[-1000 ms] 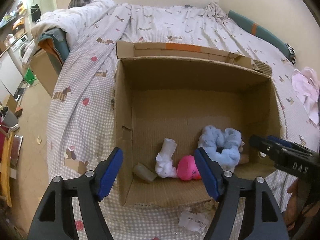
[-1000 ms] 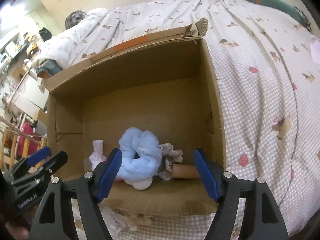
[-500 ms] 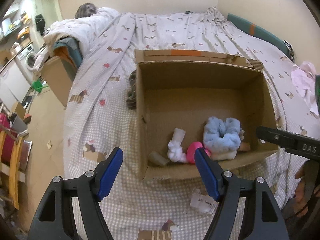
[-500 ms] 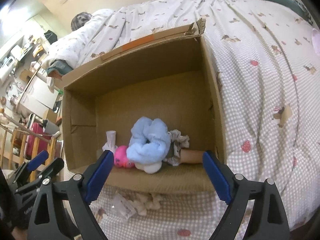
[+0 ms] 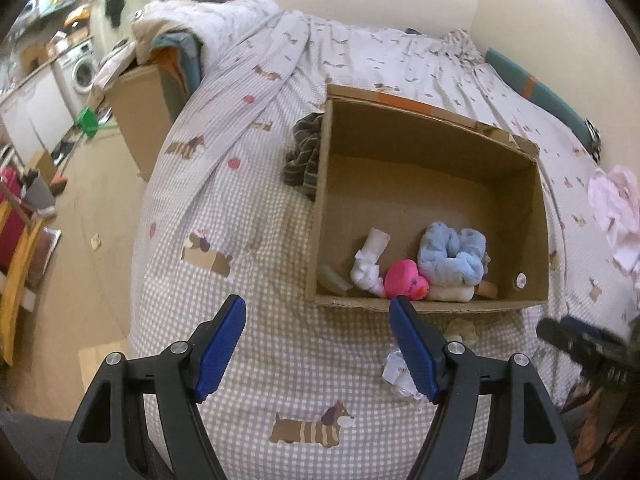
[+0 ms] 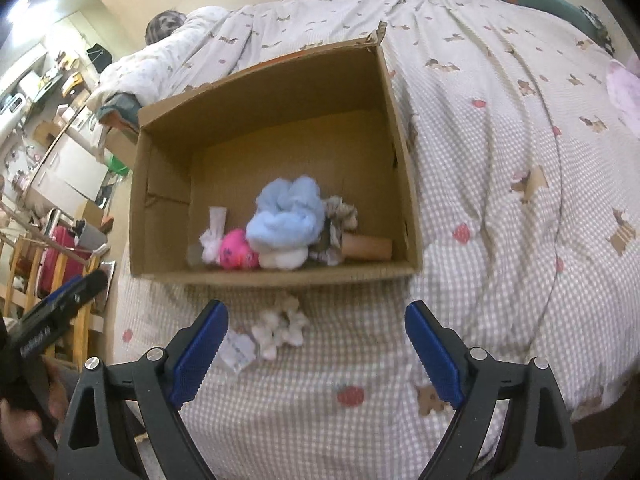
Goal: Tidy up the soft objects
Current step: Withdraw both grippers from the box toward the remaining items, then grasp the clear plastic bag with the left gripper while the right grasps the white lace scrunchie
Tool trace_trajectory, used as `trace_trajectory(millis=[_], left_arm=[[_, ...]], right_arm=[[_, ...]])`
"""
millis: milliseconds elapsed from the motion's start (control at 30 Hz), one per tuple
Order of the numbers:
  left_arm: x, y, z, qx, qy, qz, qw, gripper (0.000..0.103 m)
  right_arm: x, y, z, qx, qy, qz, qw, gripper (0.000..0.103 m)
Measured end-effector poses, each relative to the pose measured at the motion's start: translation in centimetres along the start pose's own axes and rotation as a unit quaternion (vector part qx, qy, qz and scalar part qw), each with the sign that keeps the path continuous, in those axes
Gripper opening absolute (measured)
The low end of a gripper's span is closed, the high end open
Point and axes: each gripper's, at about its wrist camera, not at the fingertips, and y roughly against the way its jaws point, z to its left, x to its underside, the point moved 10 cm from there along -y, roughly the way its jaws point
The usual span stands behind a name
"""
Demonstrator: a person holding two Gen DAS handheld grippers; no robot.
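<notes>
cardboard box (image 6: pixel 404 184) with one blue plush (image 6: pixel 286 216), one pink toy (image 6: pixel 236 250), left tool (image 5: pixel 318 344) and right tool (image 6: pixel 316 354) both open, empty

A lived-in home bedroom; a bed (image 5: pixel 360 380) under a checked, dog-printed cover fills the middle; at ten o'clock a washing machine (image 5: pixel 82 72) stands below cluttered shelves; at nine o'clock, wooden chairs (image 5: pixel 16 276) on a pale floor.

You see a brown cardboard box (image 6: pixel 404 184) on a beige-and-white checked bedsheet (image 6: pixel 500 240) printed with dachshunds; inside lie a light blue plush (image 6: pixel 286 216) and a pink toy (image 6: pixel 236 250).
</notes>
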Motion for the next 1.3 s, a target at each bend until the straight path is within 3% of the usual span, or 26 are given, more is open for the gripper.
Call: trace_trajectory(millis=[133,467,633,767,867,1000,1200,1300], left_arm=[[0.6,-0.6,0.2,0.011,0.028,0.015,0.9994,0.072],[1.8,-1.8,-1.1,0.051,0.031,0.054,0.9968,0.072],[2.6,-3.0,-0.3,0.069,0.073,0.091,0.9908,0.072],[3.9,-4.7,-0.8,0.099,0.109,0.134,0.9800,0.071],[5.9,-6.2,-2.9,0.112,0.083,0.175,0.9746,0.071],[7.8,-7.4,-5.9,0.121,0.033,0.197,0.9723,0.071],[9.8,-10.0,-8.7,0.090,-0.050,0.203,0.9738,0.070],[11.2,-11.2,-9.7,0.065,-0.105,0.210,0.9699,0.070]], right_arm=[[1.1,0.2,-0.2,0.000,-0.007,0.005,1.000,0.096],[2.3,0.6,-0.4,-0.014,-0.037,0.005,0.999,0.096],[2.2,-0.2,-1.1,-0.005,-0.051,0.015,0.999,0.096],[2.3,-1.3,-1.7,-0.003,-0.075,0.030,0.997,0.096],[2.3,-2.0,-2.2,0.000,-0.086,0.038,0.996,0.096],[2.3,-2.5,-2.9,0.007,-0.092,0.040,0.995,0.096],[3.0,-2.0,-4.2,0.020,-0.099,0.040,0.994,0.096],[3.3,-1.9,-4.9,0.029,-0.103,0.043,0.993,0.096]])
